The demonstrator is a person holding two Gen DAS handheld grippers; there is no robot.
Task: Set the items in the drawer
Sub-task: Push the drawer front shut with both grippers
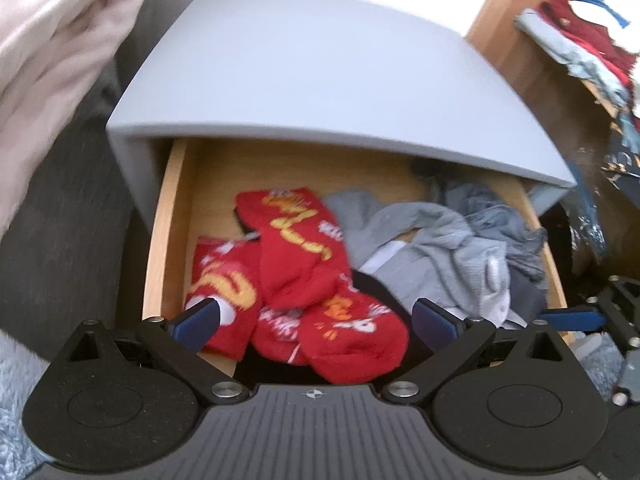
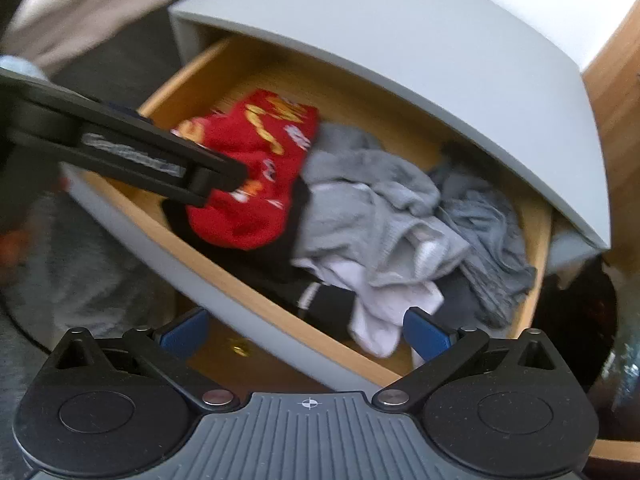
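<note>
Over the open drawer [image 1: 168, 216]: both tools spread, empty.
Red socks [image 1: 304, 264] are soft, light; left tool [image 1: 316, 320] pinches a bunched fold. Right tool [image 2: 306, 332] idle.

Left gripper [image 1: 316, 320] and right gripper [image 2: 306, 332]: black linkage arms with silver screws; blue-padded fingers [image 1: 198, 320]; two round black discs behind the fingers; a ribbed grey housing between them, marked with a white crosshair.

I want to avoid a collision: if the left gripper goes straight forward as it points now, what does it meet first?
Probably the red socks lying in the open drawer; they sit between its open jaws, though depth is unclear.
</note>
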